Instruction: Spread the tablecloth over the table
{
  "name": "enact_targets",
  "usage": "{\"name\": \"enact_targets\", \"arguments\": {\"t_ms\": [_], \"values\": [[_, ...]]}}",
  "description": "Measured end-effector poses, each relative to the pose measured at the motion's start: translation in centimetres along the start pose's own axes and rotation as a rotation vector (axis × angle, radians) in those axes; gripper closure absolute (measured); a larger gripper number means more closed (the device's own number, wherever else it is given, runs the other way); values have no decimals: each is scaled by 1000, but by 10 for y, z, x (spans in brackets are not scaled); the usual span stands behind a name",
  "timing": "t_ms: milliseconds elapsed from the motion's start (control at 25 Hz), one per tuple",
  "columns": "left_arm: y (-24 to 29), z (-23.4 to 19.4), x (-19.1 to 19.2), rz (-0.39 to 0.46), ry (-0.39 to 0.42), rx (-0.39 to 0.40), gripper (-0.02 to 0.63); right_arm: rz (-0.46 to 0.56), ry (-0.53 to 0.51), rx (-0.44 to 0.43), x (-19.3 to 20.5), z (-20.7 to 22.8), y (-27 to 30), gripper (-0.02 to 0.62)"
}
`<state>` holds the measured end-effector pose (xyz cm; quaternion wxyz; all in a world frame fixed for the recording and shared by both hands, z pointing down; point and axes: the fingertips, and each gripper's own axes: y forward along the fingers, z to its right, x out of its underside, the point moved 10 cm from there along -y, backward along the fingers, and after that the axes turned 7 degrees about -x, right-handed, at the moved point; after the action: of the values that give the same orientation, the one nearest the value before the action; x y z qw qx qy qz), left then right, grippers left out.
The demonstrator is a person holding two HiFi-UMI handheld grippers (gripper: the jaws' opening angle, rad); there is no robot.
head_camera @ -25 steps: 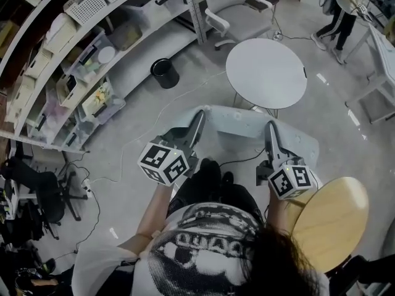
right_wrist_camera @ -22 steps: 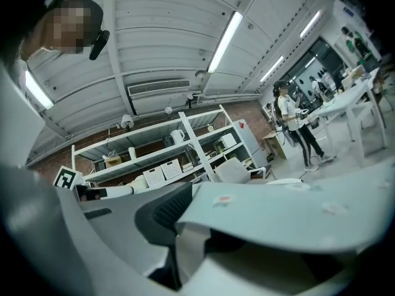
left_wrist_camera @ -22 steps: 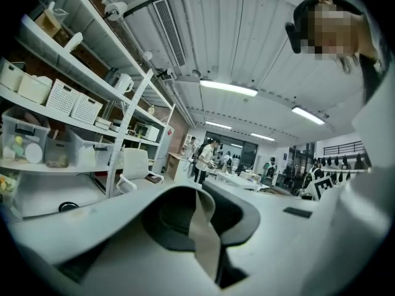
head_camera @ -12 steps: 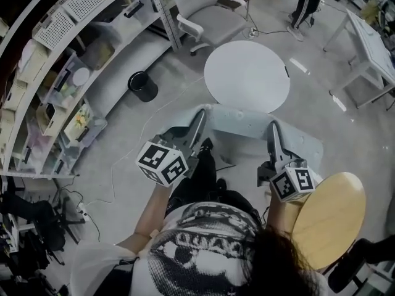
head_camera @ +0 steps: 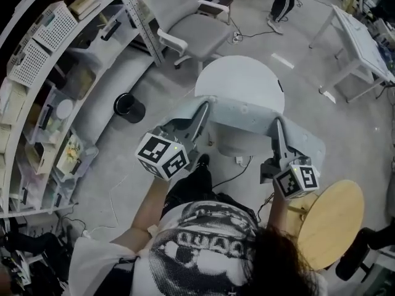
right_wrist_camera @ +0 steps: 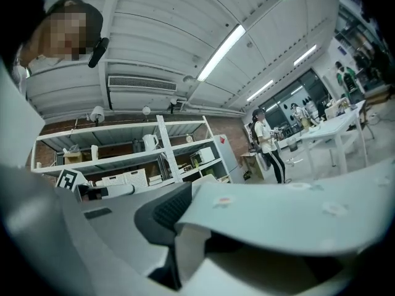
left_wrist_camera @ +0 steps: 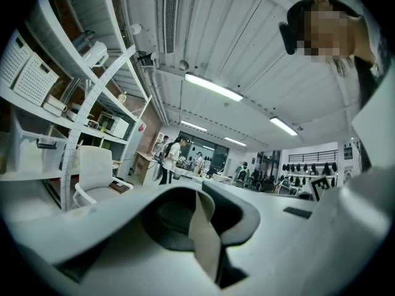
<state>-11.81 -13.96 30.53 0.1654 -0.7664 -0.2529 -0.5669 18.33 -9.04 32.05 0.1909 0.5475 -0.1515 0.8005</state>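
**Head view.** A pale grey, matte tablecloth [head_camera: 247, 119] sags as a soft band between the left gripper [head_camera: 203, 108] and the right gripper [head_camera: 277, 129]. Each pair of tongs pinches its upper edge. The cloth overlaps the near rim of a round, smooth white table [head_camera: 241, 76]; whether it touches the table cannot be told. Bare concrete floor [head_camera: 154, 140] lies open to the table's left and right. A padded office chair [head_camera: 191, 23] stands just beyond the table, and a round wooden stool [head_camera: 330, 221] is near the right gripper. A black bin [head_camera: 128, 108] sits between the table and the metal shelving [head_camera: 55, 91].

**Left gripper view.** The jaws are pressed onto a narrow upright fold of the cloth, which curls in smooth loops ahead of them.

**Right gripper view.** The ribbed dark jaws clamp a folded edge. The cloth spreads flat to the right, with faint small marks on its surface.
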Motion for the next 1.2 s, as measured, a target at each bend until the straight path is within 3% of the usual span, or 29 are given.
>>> {"name": "enact_targets", "arguments": {"t_ms": [200, 560, 880, 1200], "values": [[48, -37, -31, 1, 76, 76, 565, 19, -14, 36, -18, 8, 49, 534], [127, -89, -66, 10, 111, 202, 560, 28, -68, 96, -47, 31, 117, 529], [202, -103, -98, 0, 164, 335, 555, 42, -84, 148, -85, 63, 154, 528], [264, -110, -135, 7, 195, 412, 551, 52, -131, 173, -131, 92, 190, 526]]}}
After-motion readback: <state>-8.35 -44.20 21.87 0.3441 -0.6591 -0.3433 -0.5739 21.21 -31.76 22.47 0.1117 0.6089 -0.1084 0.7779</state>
